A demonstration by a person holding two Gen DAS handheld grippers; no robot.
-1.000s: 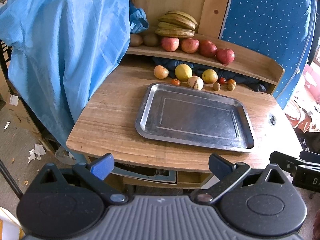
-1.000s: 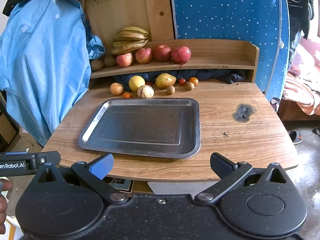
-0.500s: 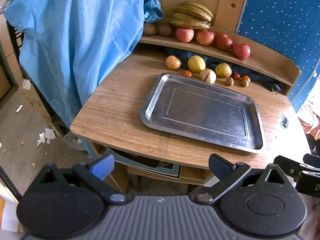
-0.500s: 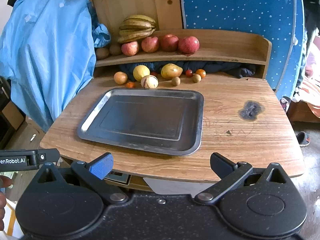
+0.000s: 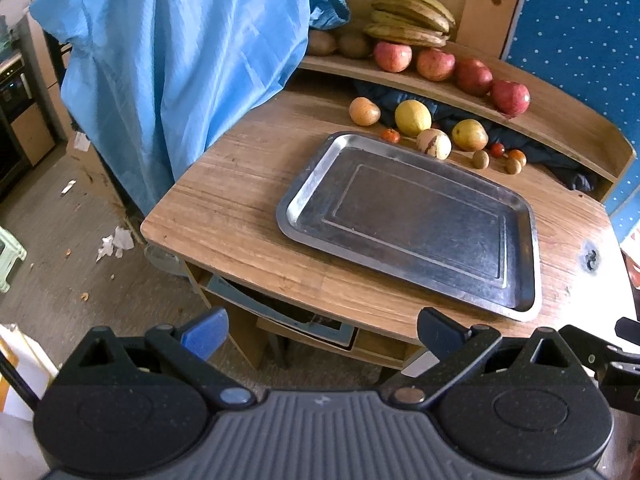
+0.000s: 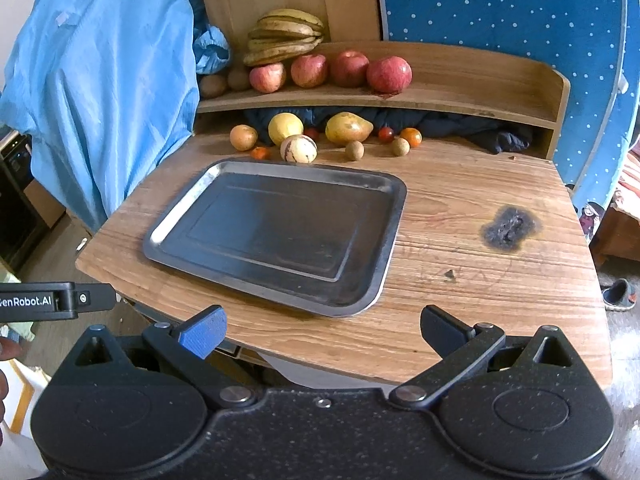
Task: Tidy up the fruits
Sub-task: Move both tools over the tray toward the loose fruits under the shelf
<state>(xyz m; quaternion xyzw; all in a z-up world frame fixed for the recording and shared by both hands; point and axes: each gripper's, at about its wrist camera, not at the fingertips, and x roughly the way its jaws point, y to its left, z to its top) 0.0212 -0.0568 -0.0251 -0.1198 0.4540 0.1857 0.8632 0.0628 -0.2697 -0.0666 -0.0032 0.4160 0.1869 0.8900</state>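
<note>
Both grippers, left [image 5: 320,330] and right [image 6: 320,328], gaped wide and empty, short of my table's near edge. Fruits [image 6: 298,149] lay ahead, beyond the bare tray [image 6: 276,222]; neither gripper clearly nearer.

Wooden table [image 6: 460,280] with a burn mark [image 6: 509,227], raised wooden shelf [image 6: 472,98] behind, blue dotted panel [image 6: 500,4], blue cloth [image 5: 180,60] draped left, littered floor [image 5: 72,240], daylight.

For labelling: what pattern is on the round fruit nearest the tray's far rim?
Cream with dark purple-brown stripes, the striped fruit; clearest in the right wrist view.
</note>
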